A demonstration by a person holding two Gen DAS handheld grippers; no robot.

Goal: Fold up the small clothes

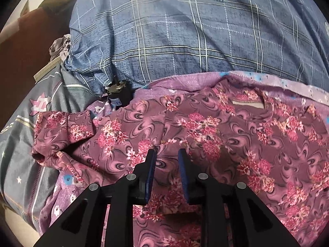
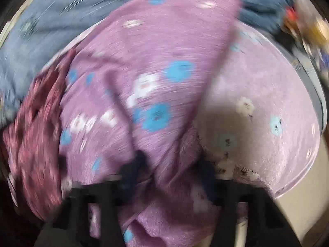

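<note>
Left tool (image 1: 166,154): one, jaws slightly parted, empty, hovering over one maroon floral garment (image 1: 205,140). Right tool (image 2: 170,164): one, blurred, closed on a bunched fold of one lilac cloth (image 2: 160,65). Garment lies on that cloth (image 1: 185,82); blue checked bedding (image 1: 185,33) beyond its far edge.

Floral shirt (image 1: 205,135) on lilac cloth (image 1: 185,80), checked bedding (image 1: 174,30) behind
</note>
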